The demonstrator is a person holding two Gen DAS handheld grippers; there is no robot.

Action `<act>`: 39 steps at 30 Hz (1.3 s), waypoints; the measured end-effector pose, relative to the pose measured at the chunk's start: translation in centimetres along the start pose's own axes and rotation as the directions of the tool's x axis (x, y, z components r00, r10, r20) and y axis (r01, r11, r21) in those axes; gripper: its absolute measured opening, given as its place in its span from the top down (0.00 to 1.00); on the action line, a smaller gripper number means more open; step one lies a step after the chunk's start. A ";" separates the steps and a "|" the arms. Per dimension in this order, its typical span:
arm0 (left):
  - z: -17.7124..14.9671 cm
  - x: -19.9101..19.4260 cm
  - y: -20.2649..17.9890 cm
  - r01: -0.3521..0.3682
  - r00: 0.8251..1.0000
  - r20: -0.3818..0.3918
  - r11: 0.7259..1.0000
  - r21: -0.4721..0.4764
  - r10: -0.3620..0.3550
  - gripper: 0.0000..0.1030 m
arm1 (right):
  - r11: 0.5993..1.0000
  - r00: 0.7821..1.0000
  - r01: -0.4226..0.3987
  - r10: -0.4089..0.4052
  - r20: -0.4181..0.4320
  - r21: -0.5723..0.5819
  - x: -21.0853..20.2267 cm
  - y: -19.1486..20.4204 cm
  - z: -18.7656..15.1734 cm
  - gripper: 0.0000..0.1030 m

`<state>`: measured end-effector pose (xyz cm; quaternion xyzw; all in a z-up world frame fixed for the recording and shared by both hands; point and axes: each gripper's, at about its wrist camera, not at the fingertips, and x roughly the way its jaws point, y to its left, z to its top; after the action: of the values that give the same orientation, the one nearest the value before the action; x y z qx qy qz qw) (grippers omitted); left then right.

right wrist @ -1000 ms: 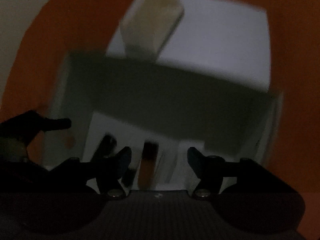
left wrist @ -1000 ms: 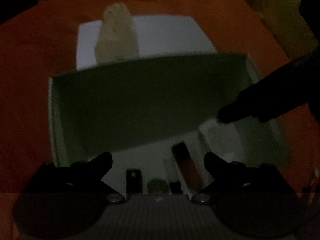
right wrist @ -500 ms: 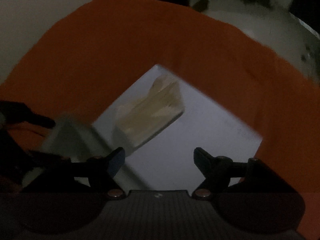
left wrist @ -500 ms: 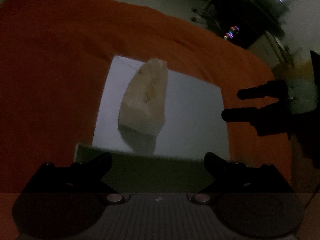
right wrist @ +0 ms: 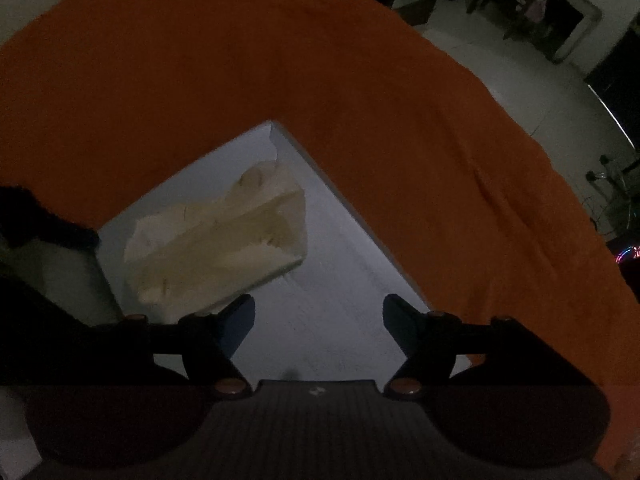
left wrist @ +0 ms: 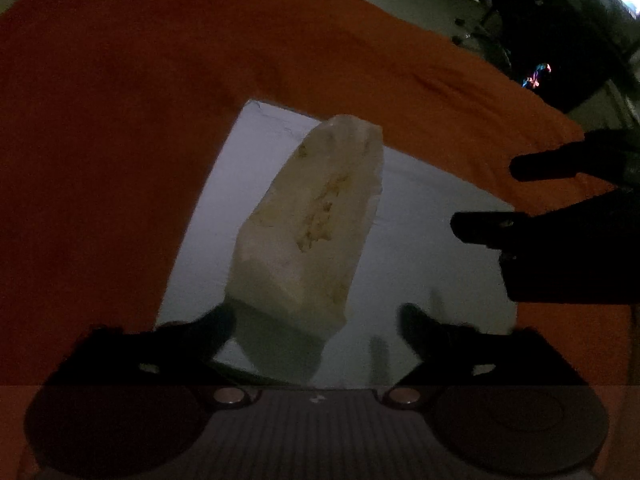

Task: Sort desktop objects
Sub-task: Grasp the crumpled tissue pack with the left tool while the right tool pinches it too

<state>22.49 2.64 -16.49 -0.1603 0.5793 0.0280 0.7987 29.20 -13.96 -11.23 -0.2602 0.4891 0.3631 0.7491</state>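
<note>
- Both cameras now look down on the flat white lid [left wrist: 420, 240] lying on the orange cloth [left wrist: 120, 140], and the deep compartmented box that filled both views a second ago is gone from the left wrist view.
- In the right wrist view only a pale edge at far left, near the left gripper's dark finger, may be that box; too dim to say for sure.
- The cream tissue pack [left wrist: 312, 224] lies on the lid, slanted, its torn opening facing up.
- It hasn't budged on the lid since a second ago; it is the hands that have swung over to it.
- The left gripper [left wrist: 316, 320] sits right at the pack's near end, and its jaws are closing from wide, now roughly half open.
- The pack's near corner lies between the fingertips, but the pads don't look pressed on it yet.
- The right gripper [right wrist: 318, 316] hovers over bare lid just beside the pack, jaws well apart, nothing between them.
- In the left wrist view its two dark fingers [left wrist: 480, 224] jut in from the right, clear of the pack.
- My read: attention has shifted from the box to the pack, and a left-hand pick looks to be starting.
- The soft wrapper may crumple or slip if caught only by that corner.
</note>
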 end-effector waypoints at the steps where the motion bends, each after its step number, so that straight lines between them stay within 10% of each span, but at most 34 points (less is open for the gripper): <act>1: -0.1 0.2 -0.1 0.010 1.000 -0.008 0.999 0.039 -0.009 0.64 | 1.000 1.000 0.000 0.000 0.011 0.008 0.1 0.1 -0.1 0.28; 7: -1.1 0.5 0.3 0.052 0.998 0.026 0.975 0.215 -0.059 0.96 | 0.999 0.998 0.028 -0.030 0.057 0.033 0.2 0.4 -0.3 0.28; 12: -2.1 -1.1 -0.2 0.125 0.985 0.043 0.866 0.485 -0.167 0.98 | 1.000 0.998 0.007 -0.008 0.063 0.021 0.0 0.1 -1.2 0.28; 16: -1.0 -0.5 1.5 0.111 0.993 -0.013 0.926 0.360 -0.114 0.96 | 1.000 0.998 0.028 -0.028 0.059 -0.008 0.2 -0.2 -1.5 0.26; 19: -0.7 0.1 1.5 0.067 0.998 -0.010 0.946 0.318 -0.067 0.69 | 0.999 0.998 0.044 -0.044 0.050 -0.009 0.8 -0.1 -1.3 0.24; 21: -0.7 0.3 1.3 0.040 0.999 0.007 0.966 0.255 -0.043 0.21 | 0.999 0.998 0.048 -0.049 0.044 0.003 1.1 -0.3 -1.4 0.24; 29: 0.5 0.2 -0.1 -0.014 0.999 0.043 0.996 0.090 0.010 0.17 | 0.998 0.997 0.066 -0.066 0.031 0.012 2.0 0.4 -2.0 0.23; 31: 0.7 0.8 0.0 -0.017 0.999 0.035 0.999 0.039 0.015 0.26 | 0.996 0.996 0.084 -0.084 0.032 0.027 2.2 0.4 -2.1 0.23; 33: 0.6 1.1 0.0 0.014 0.999 0.030 0.999 0.041 -0.015 0.78 | 0.995 0.995 0.089 -0.090 0.037 0.044 2.2 0.2 -2.2 0.22; 39: -0.2 0.2 -0.5 -0.013 0.992 0.122 0.985 0.171 -0.009 0.92 | 0.990 0.990 0.096 -0.105 0.089 0.100 1.5 -0.4 -2.6 0.18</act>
<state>22.44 2.12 -16.61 -0.0882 0.5297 -0.0114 0.8435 28.49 -15.75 -13.57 -0.2311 0.4564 0.3128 0.8003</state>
